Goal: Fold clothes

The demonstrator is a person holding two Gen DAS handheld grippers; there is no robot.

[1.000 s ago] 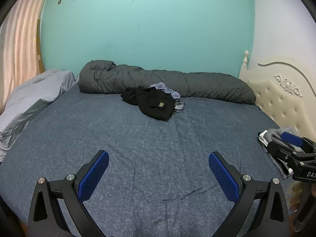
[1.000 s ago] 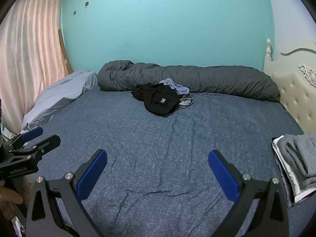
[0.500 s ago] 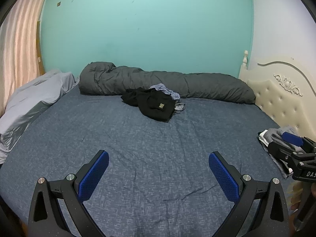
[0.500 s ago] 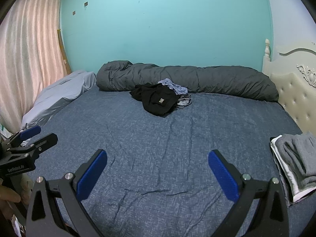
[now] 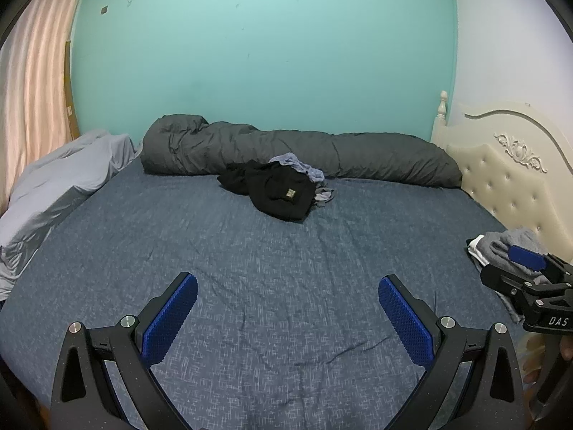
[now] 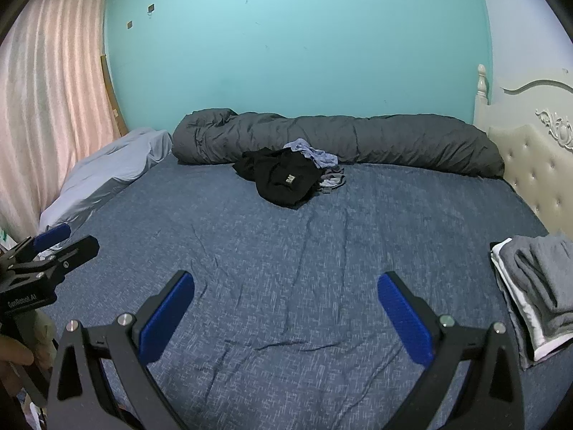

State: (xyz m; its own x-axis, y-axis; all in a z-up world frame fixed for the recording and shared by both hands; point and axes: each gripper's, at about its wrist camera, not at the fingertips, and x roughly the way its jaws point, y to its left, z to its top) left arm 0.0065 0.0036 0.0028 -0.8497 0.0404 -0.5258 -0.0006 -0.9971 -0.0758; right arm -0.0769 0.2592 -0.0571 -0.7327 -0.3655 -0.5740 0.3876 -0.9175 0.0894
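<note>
Jaws spread wide and empty on both: left gripper [image 5: 288, 317] and right gripper [image 6: 286, 315] hung side by side over the near, bare stretch of the bed [image 5: 215, 236]. Held nothing, touched nothing. Lay well apart from the work: black top [image 5: 283, 193] in a crumpled heap at the far middle, with blue-grey cloth [image 5: 299, 165] tucked behind and under it, right against the rolled grey duvet [image 5: 358, 156]. Sat finished already, by the look of it, at the right edge: a grey folded stack [image 6: 537, 279] near the headboard [image 5: 508, 179].

Judged the step as a reach for the next garment. Best done by going far and low to the heap, pinching only the black top at an edge or shoulder rather than its bulk, so the cloth beneath stayed put. Needed then a drag to the near clear sheet, both grippers taking separate corners to spread it flat before any fold. Risked snagging the duvet or lifting two pieces at once.
</note>
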